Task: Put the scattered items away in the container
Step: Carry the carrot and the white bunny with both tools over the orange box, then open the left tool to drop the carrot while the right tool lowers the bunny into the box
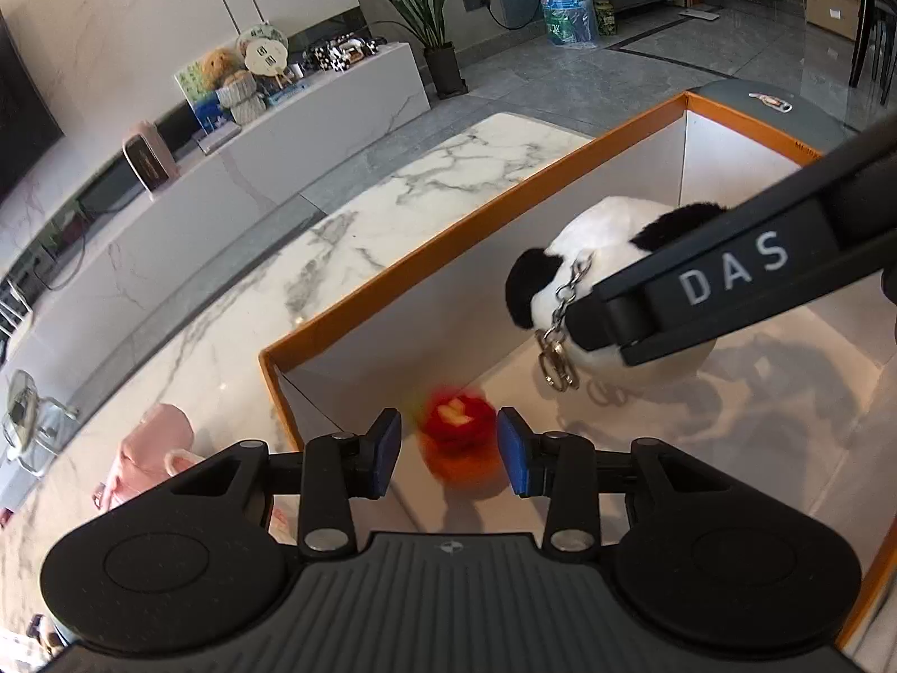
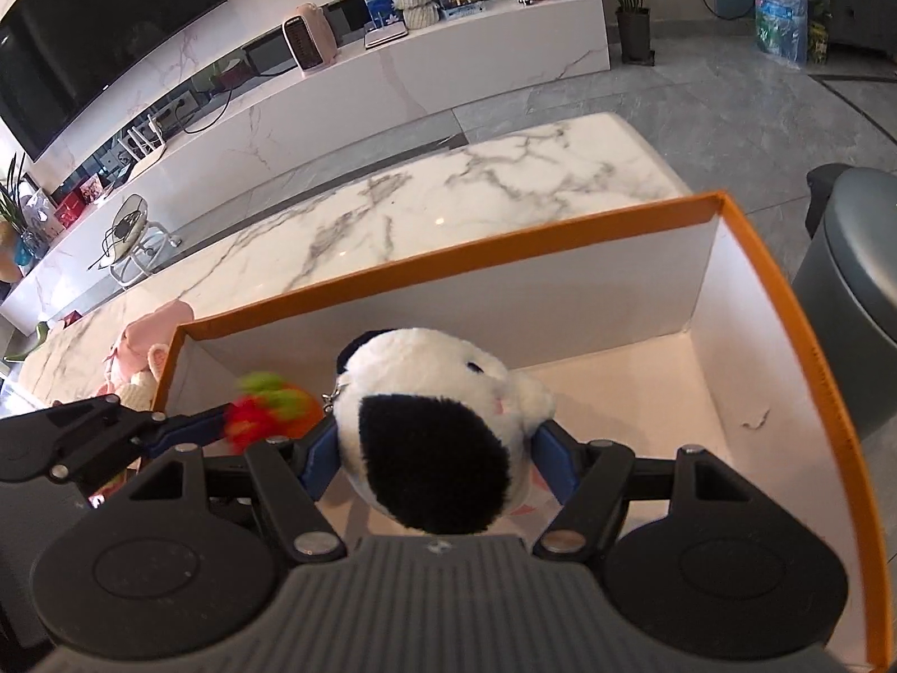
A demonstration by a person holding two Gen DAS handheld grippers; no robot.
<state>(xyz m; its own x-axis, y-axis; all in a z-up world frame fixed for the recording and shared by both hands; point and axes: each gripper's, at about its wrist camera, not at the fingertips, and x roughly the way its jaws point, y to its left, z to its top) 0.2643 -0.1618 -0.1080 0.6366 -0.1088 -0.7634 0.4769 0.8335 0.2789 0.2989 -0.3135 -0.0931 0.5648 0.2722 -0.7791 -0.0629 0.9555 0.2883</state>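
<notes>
The right gripper [image 2: 434, 451] is clamped on a black-and-white plush [image 2: 431, 420], its blue pads [image 2: 552, 448] pressing into the fur on both flanks, and holds it over the inside of the orange-rimmed box [image 2: 785, 303]. The left wrist view shows the same plush [image 1: 605, 258] low above the box floor, with a metal keychain [image 1: 560, 336] dangling from it.

The left gripper [image 1: 448, 451] is open, nothing between its pads. A red-and-orange plush [image 1: 459, 443] is blurred just beyond its fingertips, inside the box near the left corner; it looks to be dropping or just landed.

Both toys appear light, soft and squashy, so they should not break or slip; the fur gives the pads good purchase. The sensible hold is across the stuffed body, as here, not by the chain, which would let the toy swing. Letting go low should keep it from bouncing out.

A pink plush [image 2: 148, 353] lies on the marble table [image 2: 448, 196] just outside the box's left wall.
</notes>
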